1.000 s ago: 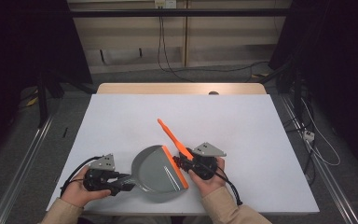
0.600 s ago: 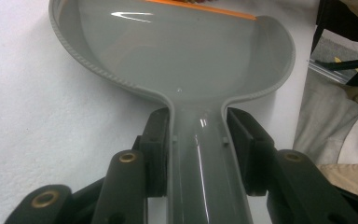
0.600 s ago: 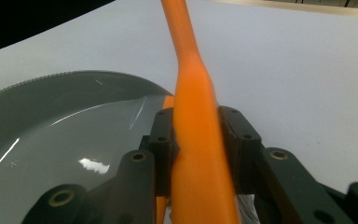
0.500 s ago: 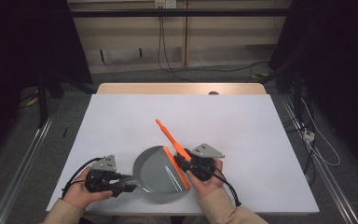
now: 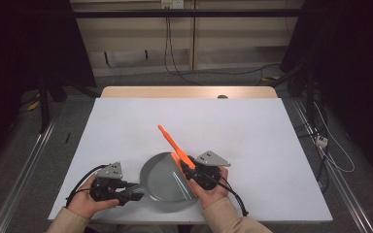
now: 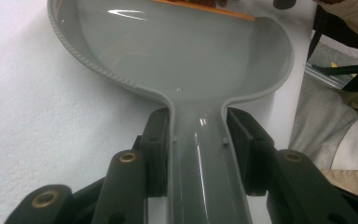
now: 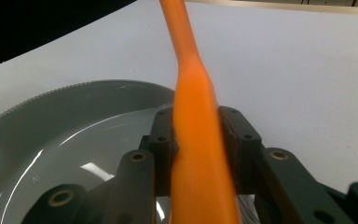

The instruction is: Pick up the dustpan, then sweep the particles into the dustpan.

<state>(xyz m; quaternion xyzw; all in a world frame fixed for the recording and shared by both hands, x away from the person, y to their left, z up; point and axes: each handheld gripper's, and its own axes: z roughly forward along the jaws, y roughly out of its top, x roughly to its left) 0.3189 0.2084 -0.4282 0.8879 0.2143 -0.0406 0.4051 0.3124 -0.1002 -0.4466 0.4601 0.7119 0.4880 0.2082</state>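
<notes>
2 grips in use: your left gripper (image 5: 135,194) clamps the grey dustpan's (image 5: 167,184) handle to steady it flat on the white table (image 5: 252,136) near you, while your right gripper (image 5: 190,174) pinches the orange brush (image 5: 174,149) handle, angling it over the pan's open edge for sweeping.

We see a plain grey dustpan (image 5: 165,184), a bright orange brush handle (image 5: 172,143), black grippers with grey top plates, and a white table (image 5: 252,136).

the high view looks forward and down from above; both gripper views sit close, sharing the grey dustpan (image 5: 167,182) (image 6: 186,51) (image 7: 74,140).
</notes>
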